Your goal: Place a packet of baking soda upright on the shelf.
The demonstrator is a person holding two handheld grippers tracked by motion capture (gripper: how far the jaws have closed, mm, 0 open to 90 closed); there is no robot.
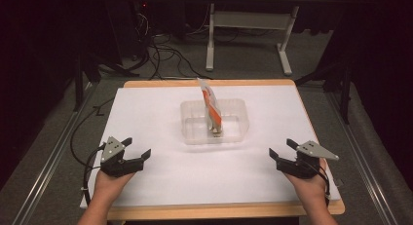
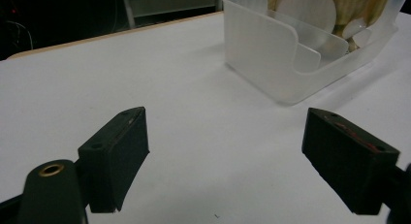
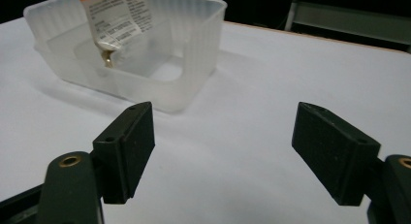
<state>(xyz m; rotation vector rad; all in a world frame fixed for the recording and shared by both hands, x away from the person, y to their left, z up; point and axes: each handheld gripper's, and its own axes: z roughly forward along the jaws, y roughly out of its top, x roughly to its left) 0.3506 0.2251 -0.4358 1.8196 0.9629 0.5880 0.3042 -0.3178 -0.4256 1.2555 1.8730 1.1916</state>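
Tools left (image 1: 138, 148) and right (image 1: 279, 149) gape wide, holding nothing.

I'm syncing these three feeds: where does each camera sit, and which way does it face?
High view: above the person's side, facing forward and down on the table; hands, left tool and right tool show.
Left gripper view: on the left tool, facing the clear tub.
Right gripper view: on the right tool, facing it too.
All share the tub and packet.
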